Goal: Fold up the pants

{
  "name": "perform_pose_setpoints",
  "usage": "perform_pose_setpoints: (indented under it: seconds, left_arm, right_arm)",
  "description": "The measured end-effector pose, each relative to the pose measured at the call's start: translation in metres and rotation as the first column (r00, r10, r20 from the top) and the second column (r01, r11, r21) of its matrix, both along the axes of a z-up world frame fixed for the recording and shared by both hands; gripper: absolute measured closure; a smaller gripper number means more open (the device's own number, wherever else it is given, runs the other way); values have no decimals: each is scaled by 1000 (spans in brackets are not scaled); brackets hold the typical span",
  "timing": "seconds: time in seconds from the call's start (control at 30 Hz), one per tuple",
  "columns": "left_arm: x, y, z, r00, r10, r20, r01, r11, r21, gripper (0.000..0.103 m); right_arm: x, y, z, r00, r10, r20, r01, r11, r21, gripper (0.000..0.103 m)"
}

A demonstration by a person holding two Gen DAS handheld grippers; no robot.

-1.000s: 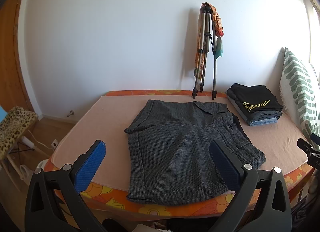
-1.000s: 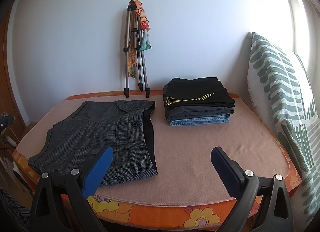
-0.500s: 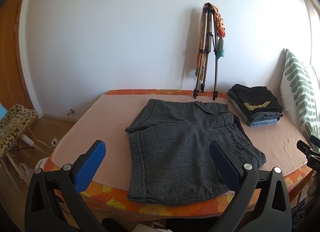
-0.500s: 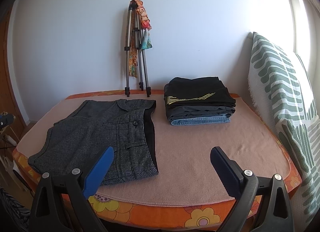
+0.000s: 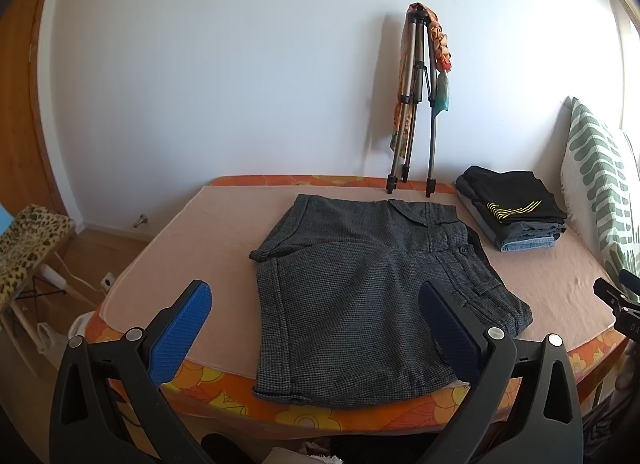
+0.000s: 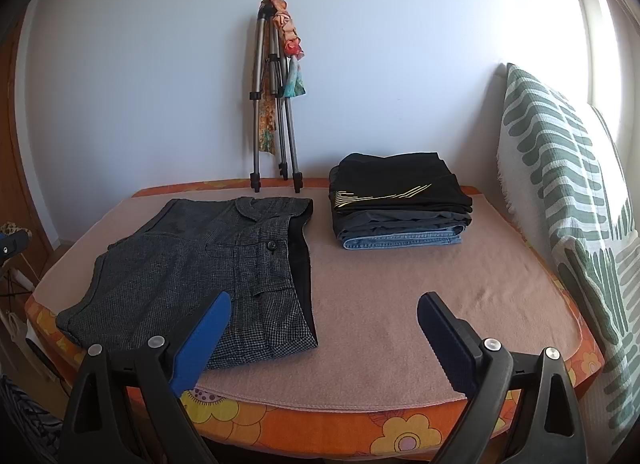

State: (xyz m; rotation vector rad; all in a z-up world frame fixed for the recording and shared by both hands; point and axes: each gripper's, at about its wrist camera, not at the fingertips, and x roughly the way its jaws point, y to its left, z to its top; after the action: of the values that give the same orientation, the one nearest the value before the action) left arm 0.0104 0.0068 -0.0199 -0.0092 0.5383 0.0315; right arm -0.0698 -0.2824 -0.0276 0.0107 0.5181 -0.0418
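Note:
Dark grey checked shorts [image 5: 360, 284] lie flat on the pink cloth of the table, one leg over the near edge, waistband to the right; they also show in the right wrist view [image 6: 200, 264]. My left gripper [image 5: 316, 328] is open and empty, held before the near edge, in front of the shorts' legs. My right gripper [image 6: 324, 340] is open and empty, before the near edge, to the right of the waistband. Neither touches the shorts.
A stack of folded clothes [image 6: 400, 204], black on top, sits at the back right. A folded tripod [image 6: 276, 104] leans on the wall. A green-patterned cushion [image 6: 560, 192] stands at the right. The table's orange flowered edge [image 6: 400, 428] is near. A leopard-print stool [image 5: 28, 240] stands left.
Both grippers have shifted only slightly; the view has drifted a little. The shorts have not moved.

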Motion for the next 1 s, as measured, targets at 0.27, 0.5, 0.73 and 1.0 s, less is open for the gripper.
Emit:
perform_pose_setpoints:
  seconds: [0.27,0.5,0.73,1.0]
  left_arm:
    - [1,-2,0,1000,-5,-2,5,1000,0,0]
    - [2,-2,0,1000,-6,-1,6,1000,4,0]
    - [2,-1,-2,1000,-3,-4,3,1000,4,0]
    - [1,-2,-4,1000,-17,-6,17,1000,6,0]
  right_arm:
    - [0,1,-1,1000,2,-2,-2,1000,1,8]
    - [2,0,-1,1000,1,-2,-1,1000,4,8]
    - [3,0,-1,1000,3,-6,-3,1000,12,8]
    - [4,1,-2,1000,7,-9,-7,1000,9,8]
